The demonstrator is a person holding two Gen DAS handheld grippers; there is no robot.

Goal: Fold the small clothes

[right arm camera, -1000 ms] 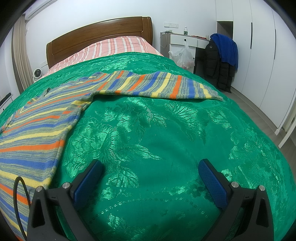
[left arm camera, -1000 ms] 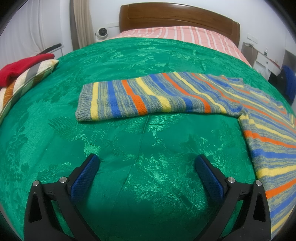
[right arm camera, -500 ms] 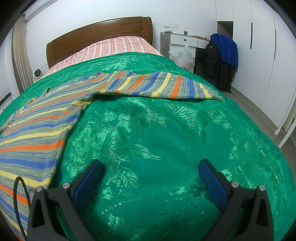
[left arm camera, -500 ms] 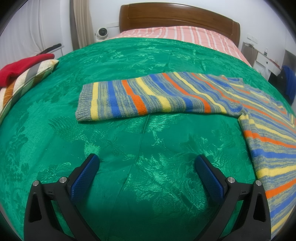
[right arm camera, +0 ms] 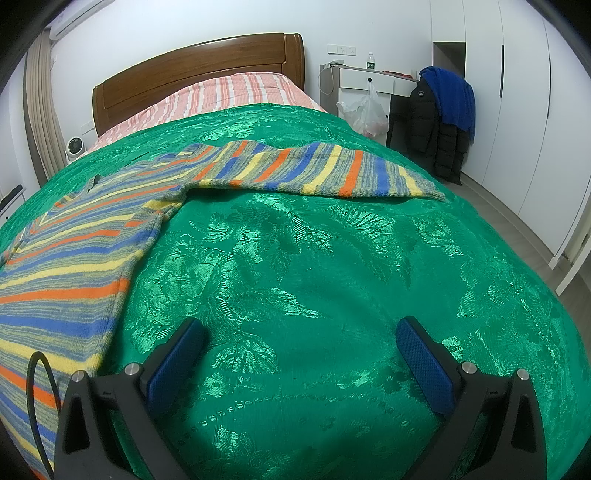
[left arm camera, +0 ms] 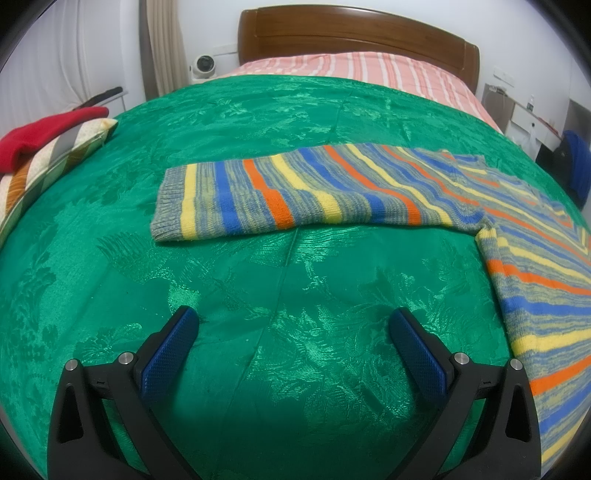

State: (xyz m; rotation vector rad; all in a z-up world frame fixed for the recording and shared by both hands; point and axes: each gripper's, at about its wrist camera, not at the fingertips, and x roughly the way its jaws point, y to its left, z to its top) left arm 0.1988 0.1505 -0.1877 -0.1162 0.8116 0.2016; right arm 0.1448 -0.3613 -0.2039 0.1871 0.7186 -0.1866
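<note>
While the striped sweater (left arm camera: 332,192) lies flat on the green bedspread (left arm camera: 258,110), left gripper (left arm camera: 293,332) and right gripper (right arm camera: 301,341) hover spread apart, empty, short of the sweater.

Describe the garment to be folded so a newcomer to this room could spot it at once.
Start at the bed with the wooden headboard, draped in a shiny green bedspread. Spread flat across it, sleeves stretched out to both sides, lies the striped sweater, ahead of the open left claw. Its blue, orange and yellow knit bands set it apart from the plain red cloth on the pillow at the bed's edge.
</note>
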